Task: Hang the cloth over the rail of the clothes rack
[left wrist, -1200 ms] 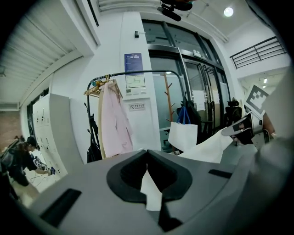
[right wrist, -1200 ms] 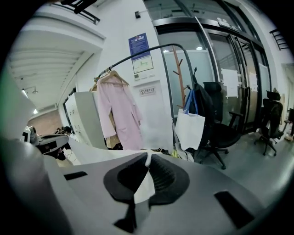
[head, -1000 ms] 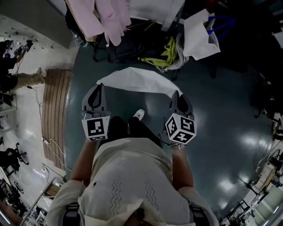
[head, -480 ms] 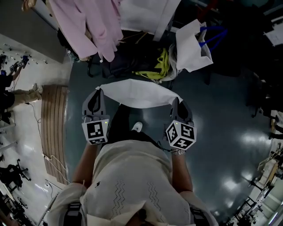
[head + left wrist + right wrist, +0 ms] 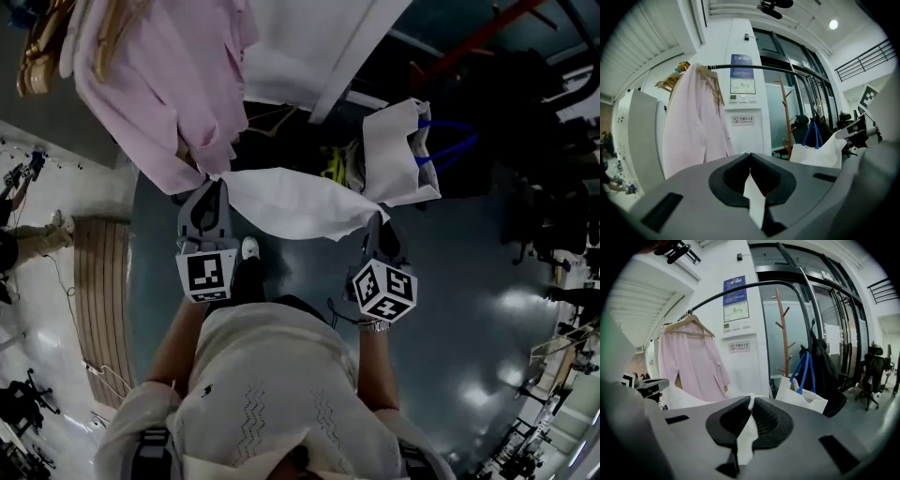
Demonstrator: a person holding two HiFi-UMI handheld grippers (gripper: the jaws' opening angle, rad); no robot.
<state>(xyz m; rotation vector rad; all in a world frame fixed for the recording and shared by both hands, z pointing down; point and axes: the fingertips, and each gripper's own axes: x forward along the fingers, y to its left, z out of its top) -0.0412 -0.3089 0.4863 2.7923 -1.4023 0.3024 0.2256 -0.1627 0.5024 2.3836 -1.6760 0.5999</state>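
Two tools clenched: left tool [image 5: 216, 187] and right tool [image 5: 377, 223] each pinch an end of the white fabric cloth [image 5: 295, 202]. We hold it stretched in the air, short of the black metal rail [image 5: 754, 68]; draping and release remain. Wall no-smoking sign [image 5: 742, 120]: print too small to read.

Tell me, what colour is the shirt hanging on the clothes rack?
The shirt is pale pink, plain with no pattern; the right gripper view shows it best.
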